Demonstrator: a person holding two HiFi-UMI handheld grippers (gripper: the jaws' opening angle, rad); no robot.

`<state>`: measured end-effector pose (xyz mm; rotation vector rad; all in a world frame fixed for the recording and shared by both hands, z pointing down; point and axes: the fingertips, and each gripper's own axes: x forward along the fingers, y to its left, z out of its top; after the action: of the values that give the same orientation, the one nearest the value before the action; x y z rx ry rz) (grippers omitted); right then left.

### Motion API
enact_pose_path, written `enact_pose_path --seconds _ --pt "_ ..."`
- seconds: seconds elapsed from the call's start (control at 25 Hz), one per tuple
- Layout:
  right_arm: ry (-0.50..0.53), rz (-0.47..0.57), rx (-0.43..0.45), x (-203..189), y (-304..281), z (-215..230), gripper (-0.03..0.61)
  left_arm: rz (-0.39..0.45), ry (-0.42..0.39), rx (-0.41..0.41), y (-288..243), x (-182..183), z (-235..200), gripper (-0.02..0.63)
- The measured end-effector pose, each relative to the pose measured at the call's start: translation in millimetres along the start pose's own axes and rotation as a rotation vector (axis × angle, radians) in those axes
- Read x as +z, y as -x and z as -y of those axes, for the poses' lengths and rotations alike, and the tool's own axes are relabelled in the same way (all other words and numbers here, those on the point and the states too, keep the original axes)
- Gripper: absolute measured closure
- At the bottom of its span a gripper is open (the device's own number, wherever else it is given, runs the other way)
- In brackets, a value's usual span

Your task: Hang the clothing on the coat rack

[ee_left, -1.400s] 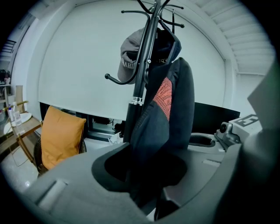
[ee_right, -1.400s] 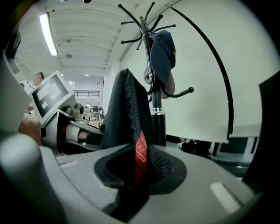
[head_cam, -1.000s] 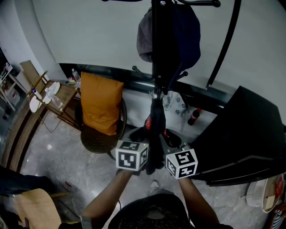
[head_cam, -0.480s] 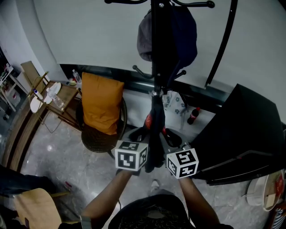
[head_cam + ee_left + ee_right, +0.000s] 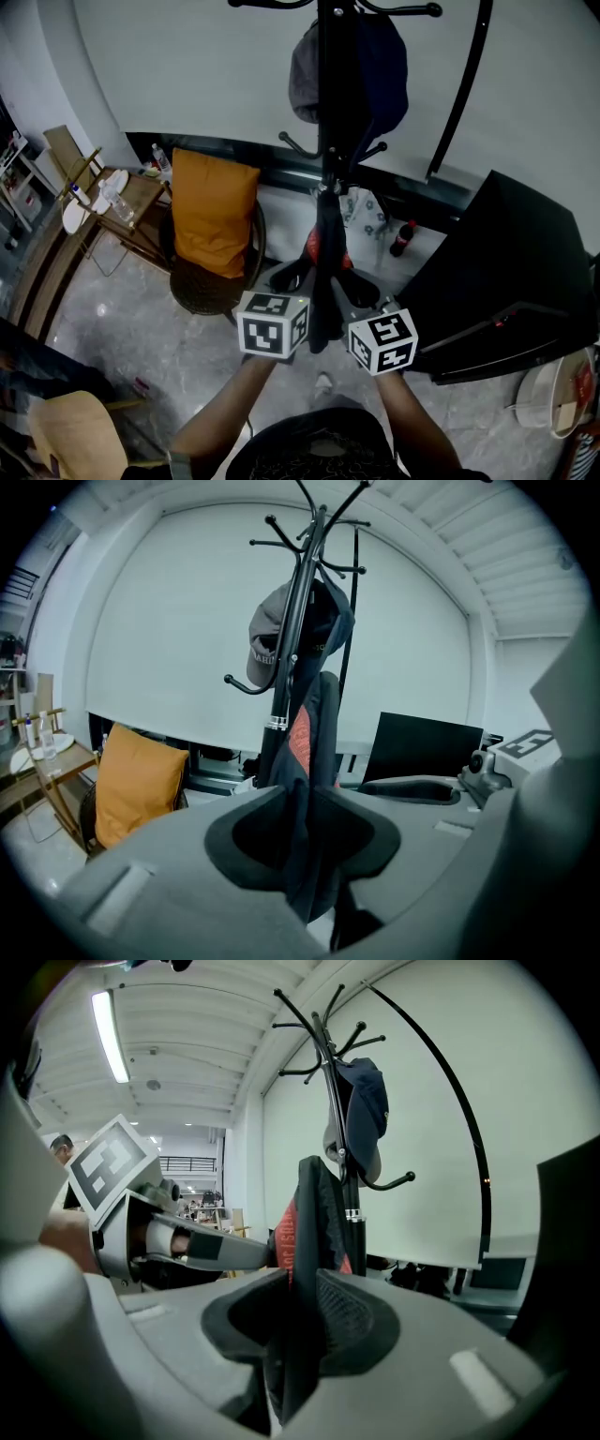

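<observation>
A black garment with red trim (image 5: 324,253) hangs bunched between both grippers, just in front of the black coat rack pole (image 5: 328,103). My left gripper (image 5: 298,279) is shut on the garment's left side; in the left gripper view the fabric (image 5: 314,761) is pinched between the jaws of the left gripper (image 5: 305,841). My right gripper (image 5: 347,287) is shut on its right side, with the cloth (image 5: 309,1232) clamped between the right gripper's (image 5: 298,1330) jaws. A grey cap (image 5: 304,75) and a dark item (image 5: 382,70) hang on the rack's hooks.
A chair with an orange cushion (image 5: 208,220) stands left of the rack. A black slanted panel (image 5: 506,272) sits to the right, and a curved black pole (image 5: 459,94) rises behind it. A dark bottle (image 5: 401,241) stands on the floor. A small wooden table (image 5: 112,211) is at far left.
Both grippers and the garment have shifted slightly up and toward the rack. Both stay clamped on the cloth.
</observation>
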<state>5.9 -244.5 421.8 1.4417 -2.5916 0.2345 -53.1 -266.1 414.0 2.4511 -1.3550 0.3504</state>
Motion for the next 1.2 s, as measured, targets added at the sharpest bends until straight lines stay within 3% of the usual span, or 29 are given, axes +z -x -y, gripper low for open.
enact_pose_path --seconds 0.44,0.88,1.2 --pt "0.012 0.044 -0.007 17 30 -18 0.512 0.026 -0.032 -0.058 21 2 30 0.527" --pt "0.018 0.049 0.008 28 57 -32 0.575 0.056 -0.058 -0.122 45 0 59 0.607" --pt "0.02 0.046 0.029 32 65 -42 0.577 0.055 -0.057 -0.13 55 -6 63 0.607"
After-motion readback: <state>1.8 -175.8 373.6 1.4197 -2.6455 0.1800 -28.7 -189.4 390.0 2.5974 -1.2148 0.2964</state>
